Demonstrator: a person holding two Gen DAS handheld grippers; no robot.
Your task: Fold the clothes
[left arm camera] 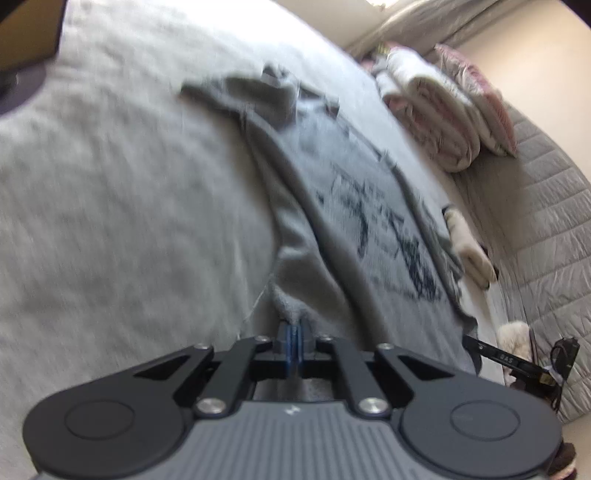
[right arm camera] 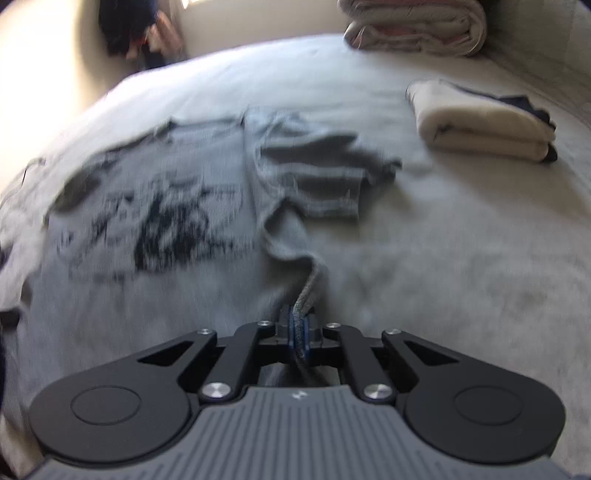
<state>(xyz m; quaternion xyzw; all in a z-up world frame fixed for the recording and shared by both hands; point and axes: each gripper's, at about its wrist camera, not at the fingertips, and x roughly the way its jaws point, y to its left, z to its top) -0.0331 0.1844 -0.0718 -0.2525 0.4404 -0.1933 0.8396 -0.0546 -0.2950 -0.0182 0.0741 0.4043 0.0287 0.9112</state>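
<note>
Both grippers are pinched tight on the near edge of the gray shirt (right arm camera: pixel 166 229): the left gripper (left arm camera: pixel 294 332) on one corner, the right gripper (right arm camera: pixel 300 325) on the other. It lies flat on the bed (right arm camera: pixel 461 258), probably so the edge can be lifted and folded toward the far side, near the folded cream cloth (right arm camera: pixel 480 125).

A T-shirt (right arm camera: pixel 155 221) is lying spread on the bed (right arm camera: pixel 461 258), its near hem sitting between each gripper's fingers. A folded garment (right arm camera: pixel 480 125) is resting to its right, and rolled bedding (right arm camera: pixel 413 29) is lying beyond that, at the bed's far edge.
</note>
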